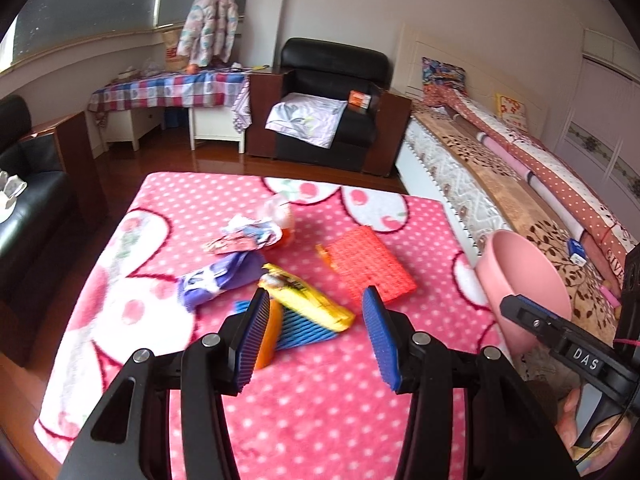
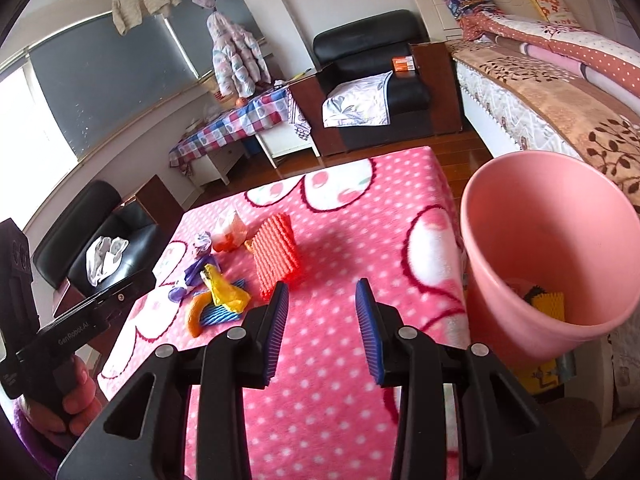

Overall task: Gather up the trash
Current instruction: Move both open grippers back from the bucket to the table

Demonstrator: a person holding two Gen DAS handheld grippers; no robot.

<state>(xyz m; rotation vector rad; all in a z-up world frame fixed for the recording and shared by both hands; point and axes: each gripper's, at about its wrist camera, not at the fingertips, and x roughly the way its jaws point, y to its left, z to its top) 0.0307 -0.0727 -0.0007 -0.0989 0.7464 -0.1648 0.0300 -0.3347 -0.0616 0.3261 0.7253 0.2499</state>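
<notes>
My left gripper (image 1: 316,334) has its jaws apart and empty above the yellow wrapper (image 1: 306,296) at the frame's centre. My right gripper (image 2: 322,330) also gapes empty over the pink table (image 2: 320,400), with the pink bin (image 2: 520,312) at right, scraps inside.

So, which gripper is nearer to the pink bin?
Right. The right gripper hangs empty just beside the pink bin, at the table edge. The left gripper hangs farther off, over the yellow wrapper.
</notes>
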